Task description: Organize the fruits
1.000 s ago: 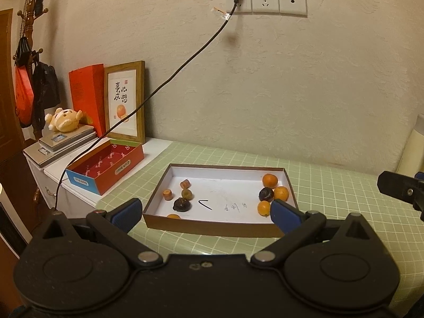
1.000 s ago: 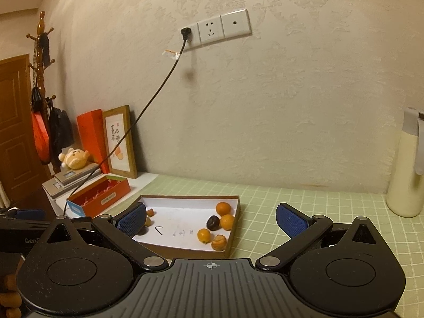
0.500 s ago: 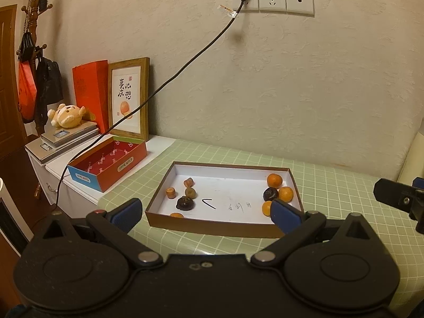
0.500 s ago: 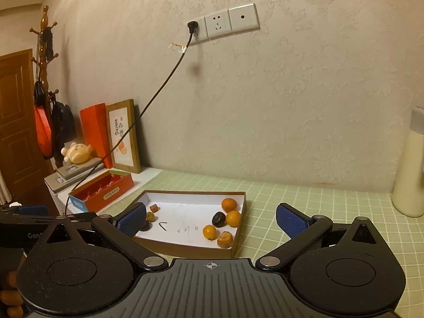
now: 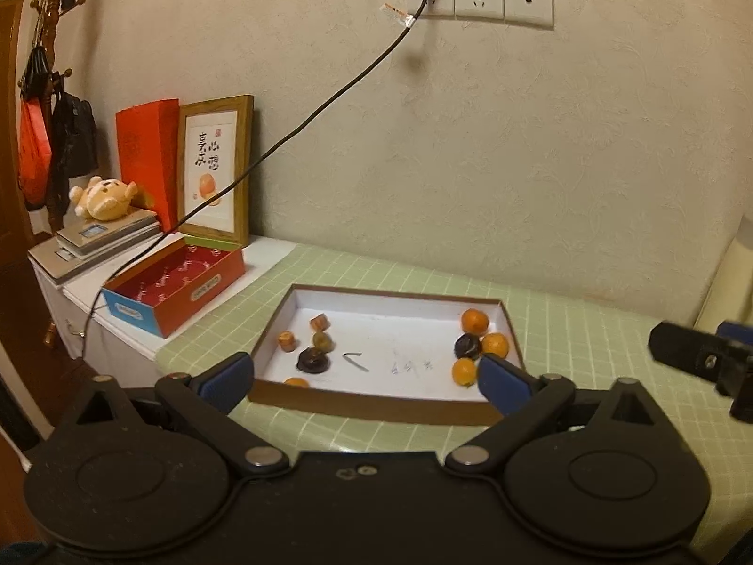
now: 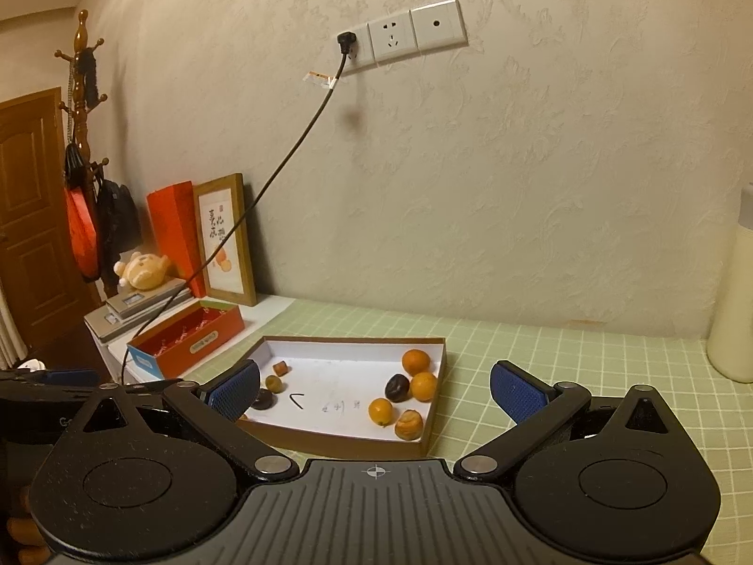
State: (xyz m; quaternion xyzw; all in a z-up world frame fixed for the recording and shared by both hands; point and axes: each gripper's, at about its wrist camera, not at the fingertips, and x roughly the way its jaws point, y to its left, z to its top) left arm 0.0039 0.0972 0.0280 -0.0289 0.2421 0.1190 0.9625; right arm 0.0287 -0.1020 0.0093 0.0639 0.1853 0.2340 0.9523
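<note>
Closer now, both tongs (image 5: pixel 364 376) (image 6: pixel 374 391) wide, seemingly empty.

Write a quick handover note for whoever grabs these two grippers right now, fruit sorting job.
Left gripper and right gripper: both open, empty, hovering short of the shallow box.
Box's right end: oranges with one dark fruit.
Box's left end: small brownish pieces and another dark fruit.
Red box on the side cabinet looks empty.
Done: nothing visibly sorted. Left: all of it.
</note>
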